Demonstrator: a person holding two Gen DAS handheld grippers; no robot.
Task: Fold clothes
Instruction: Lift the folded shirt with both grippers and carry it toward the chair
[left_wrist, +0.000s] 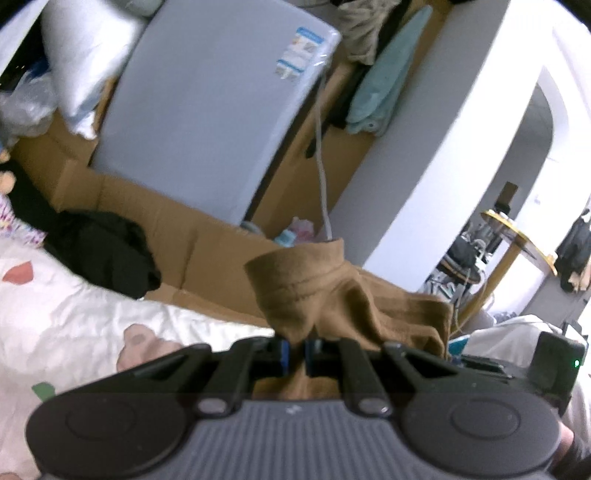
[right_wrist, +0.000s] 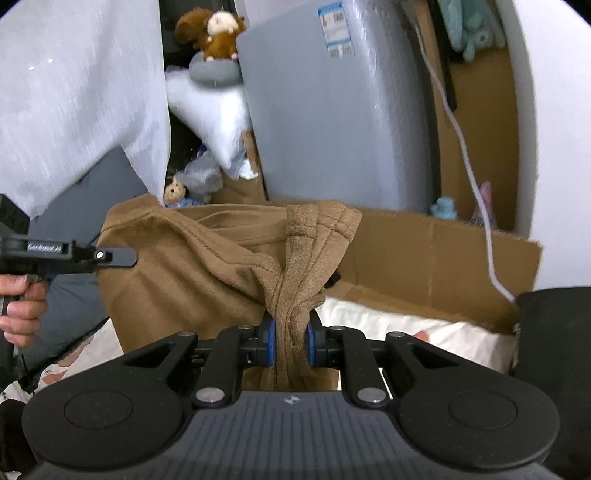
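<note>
Brown garment (right_wrist: 177, 258), soft ribbed knit, bunched.

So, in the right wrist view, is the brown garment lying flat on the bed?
No, the brown garment hangs bunched between the right claw and the left claw, above the bed cover.
</note>
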